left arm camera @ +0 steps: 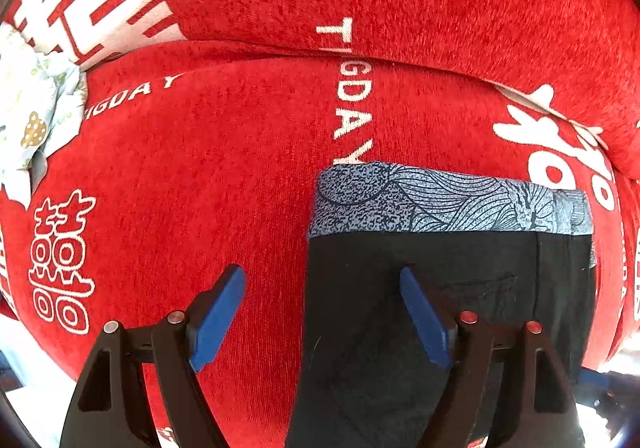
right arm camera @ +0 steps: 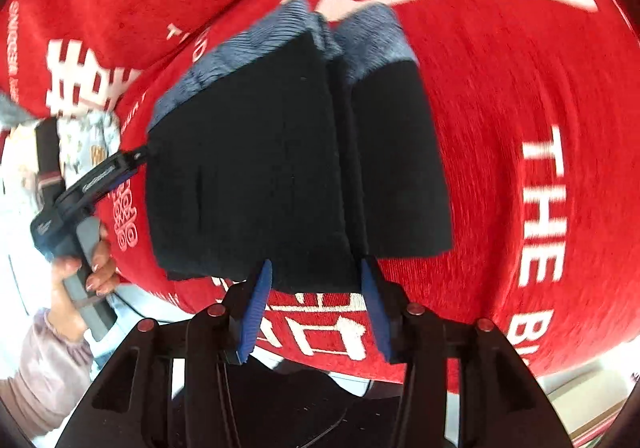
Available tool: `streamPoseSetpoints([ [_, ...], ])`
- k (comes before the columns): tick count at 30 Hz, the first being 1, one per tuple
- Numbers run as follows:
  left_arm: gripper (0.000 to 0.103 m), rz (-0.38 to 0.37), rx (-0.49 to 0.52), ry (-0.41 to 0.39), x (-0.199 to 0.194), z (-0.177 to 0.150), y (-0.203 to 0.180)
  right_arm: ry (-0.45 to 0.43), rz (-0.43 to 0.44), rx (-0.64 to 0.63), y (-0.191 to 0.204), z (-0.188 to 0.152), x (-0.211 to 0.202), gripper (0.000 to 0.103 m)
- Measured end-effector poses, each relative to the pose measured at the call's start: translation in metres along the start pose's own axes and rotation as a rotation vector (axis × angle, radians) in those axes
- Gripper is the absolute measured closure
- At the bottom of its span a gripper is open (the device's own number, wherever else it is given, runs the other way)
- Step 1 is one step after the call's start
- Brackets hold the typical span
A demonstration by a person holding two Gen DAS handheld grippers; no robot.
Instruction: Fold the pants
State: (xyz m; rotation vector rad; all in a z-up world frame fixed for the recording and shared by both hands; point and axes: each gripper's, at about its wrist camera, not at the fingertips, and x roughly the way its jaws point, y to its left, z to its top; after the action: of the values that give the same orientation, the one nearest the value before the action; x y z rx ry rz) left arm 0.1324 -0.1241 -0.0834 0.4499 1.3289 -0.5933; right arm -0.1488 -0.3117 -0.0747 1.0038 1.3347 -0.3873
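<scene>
Pants: black pants (left arm camera: pixel 440 320) with a grey patterned waistband (left arm camera: pixel 448 200), lying folded on the red blanket (left arm camera: pixel 208 176); in the right wrist view the pants (right arm camera: pixel 256 176) show as a stacked bundle with a second folded part just beside it on the right, waistband (right arm camera: pixel 248 44) at the far end.

Left jaws: my left gripper (left arm camera: pixel 322 312) is spread wide, blue fingers (left arm camera: pixel 218 316) apart. One finger sits over bare red blanket off the pants' left edge, the other over the black cloth. Nothing is between them but that edge; I cannot tell if either tip touches.

Right jaws: my right gripper (right arm camera: pixel 316 304) is parted, blue fingers (right arm camera: pixel 256 308) at the near hem of the pants, one on each side of the bundle's near right corner. Gripping nothing that I can see.

Surface: red blanket (right arm camera: pixel 500 128) with white lettering and characters; a fold runs beyond the waistband.

Left of pants: light printed cloth (left arm camera: pixel 32 116), bunched, well apart from the pants.

Left hand: my hand (right arm camera: pixel 86 268), seen from the right wrist camera, wraps the left gripper's grey handle (right arm camera: pixel 90 280) left of the pants; lilac sleeve (right arm camera: pixel 44 368) below it.
</scene>
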Motion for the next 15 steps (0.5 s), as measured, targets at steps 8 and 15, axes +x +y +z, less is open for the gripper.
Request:
streamPoseSetpoints([
  [8,0.022,0.007,0.082,0.027,-0.019,-0.047,-0.004,0.003,-0.14,-0.079,0.001,0.001,0.003,0.089],
  [15,0.015,0.083,0.17,0.039,-0.002,-0.071,-0.025,0.016,-0.291,-0.224,0.021,0.004,0.021,0.099],
])
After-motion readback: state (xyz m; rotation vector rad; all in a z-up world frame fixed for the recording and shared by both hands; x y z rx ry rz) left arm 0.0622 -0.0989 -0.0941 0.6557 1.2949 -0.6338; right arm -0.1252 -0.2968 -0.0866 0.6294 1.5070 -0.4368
